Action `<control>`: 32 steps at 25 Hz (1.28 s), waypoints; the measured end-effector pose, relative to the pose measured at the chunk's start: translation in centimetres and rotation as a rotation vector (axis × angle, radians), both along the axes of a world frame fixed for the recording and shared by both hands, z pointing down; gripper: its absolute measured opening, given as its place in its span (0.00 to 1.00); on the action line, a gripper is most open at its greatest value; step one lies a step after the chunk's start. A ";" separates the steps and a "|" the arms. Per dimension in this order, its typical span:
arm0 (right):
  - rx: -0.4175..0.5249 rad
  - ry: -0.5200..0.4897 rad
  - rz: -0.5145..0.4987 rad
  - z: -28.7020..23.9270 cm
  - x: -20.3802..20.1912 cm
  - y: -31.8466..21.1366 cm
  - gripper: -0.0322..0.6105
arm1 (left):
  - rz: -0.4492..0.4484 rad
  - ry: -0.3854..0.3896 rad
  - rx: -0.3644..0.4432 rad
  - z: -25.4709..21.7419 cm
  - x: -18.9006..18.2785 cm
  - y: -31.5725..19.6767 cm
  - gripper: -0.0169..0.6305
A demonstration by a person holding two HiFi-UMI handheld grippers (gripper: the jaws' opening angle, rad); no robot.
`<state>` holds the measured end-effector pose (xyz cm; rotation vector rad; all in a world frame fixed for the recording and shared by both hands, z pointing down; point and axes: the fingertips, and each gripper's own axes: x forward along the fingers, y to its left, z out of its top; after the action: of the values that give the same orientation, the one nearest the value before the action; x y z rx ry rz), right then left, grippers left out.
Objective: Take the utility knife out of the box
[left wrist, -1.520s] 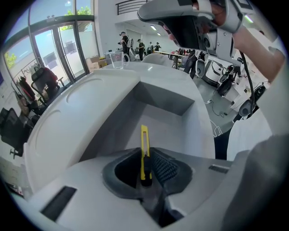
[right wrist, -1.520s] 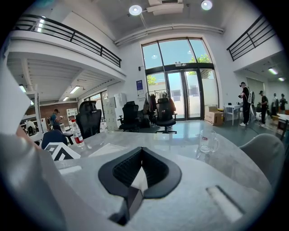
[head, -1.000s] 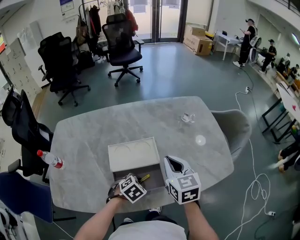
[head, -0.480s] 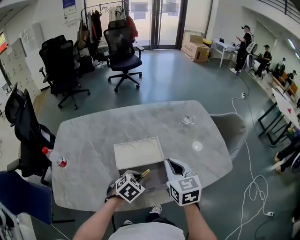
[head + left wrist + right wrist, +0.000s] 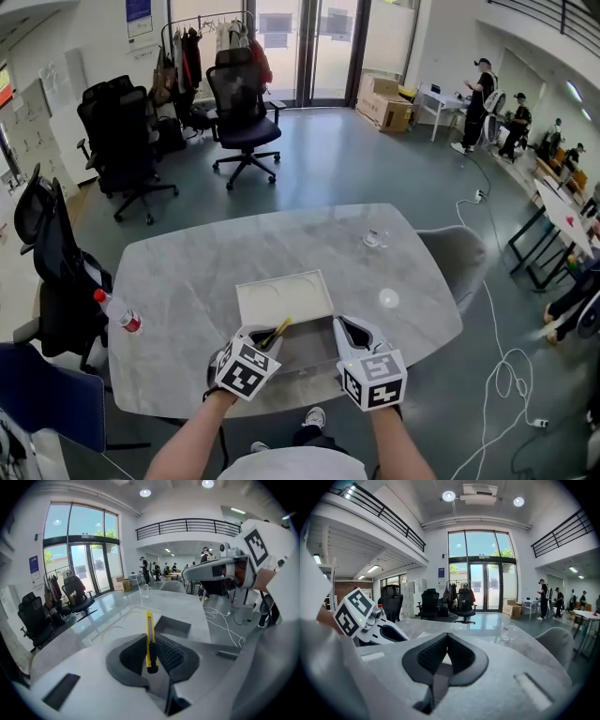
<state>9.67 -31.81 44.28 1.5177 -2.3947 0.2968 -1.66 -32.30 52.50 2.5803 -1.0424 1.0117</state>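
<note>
In the left gripper view a yellow utility knife (image 5: pixel 148 623) stands between the jaws of my left gripper (image 5: pixel 150 640), which is shut on its dark lower end. Seen from the head view, the left gripper (image 5: pixel 261 339) hangs above the left end of the grey box (image 5: pixel 309 353) near the table's front edge, and the knife (image 5: pixel 277 331) points up and away from it. The box's white lid (image 5: pixel 284 297) lies just behind it. My right gripper (image 5: pixel 350 329) hovers at the box's right end. Its fingertips touch with nothing between them (image 5: pixel 446 635).
On the grey marble table (image 5: pixel 197 272) a clear glass (image 5: pixel 375 237) stands at the far right and a small white disc (image 5: pixel 386 299) lies nearer. A water bottle (image 5: pixel 117 314) sits at the left edge. Office chairs ring the table; people stand far right.
My left gripper has risen out of the grey box with the knife in its jaws, and the knife now tilts upward. The right gripper has shifted only slightly.
</note>
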 end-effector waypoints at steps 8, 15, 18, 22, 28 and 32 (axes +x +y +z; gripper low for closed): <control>0.031 0.008 0.020 -1.4 -1.1 2.3 0.06 | -0.071 0.128 0.112 -4.1 -2.8 0.9 0.11; 0.049 -0.001 0.047 -2.3 -1.3 4.5 0.06 | -0.115 0.247 0.171 -6.9 -4.0 2.9 0.11; 0.056 0.007 0.055 -2.3 -1.5 5.1 0.06 | -0.140 0.277 0.198 -7.6 -4.8 3.5 0.11; 0.059 0.006 0.056 -2.6 -1.8 6.0 0.06 | -0.173 0.310 0.213 -8.4 -5.8 4.1 0.11; 0.062 0.003 0.053 -2.4 -2.5 6.9 0.06 | -0.188 0.321 0.216 -8.4 -6.6 5.0 0.11; 0.068 0.004 0.051 -2.8 -2.3 6.7 0.06 | -0.189 0.325 0.220 -8.7 -6.3 4.9 0.11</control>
<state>7.33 -25.08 41.45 1.6095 -2.3886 0.2250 -7.95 -27.41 43.83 2.6274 -1.3333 0.4345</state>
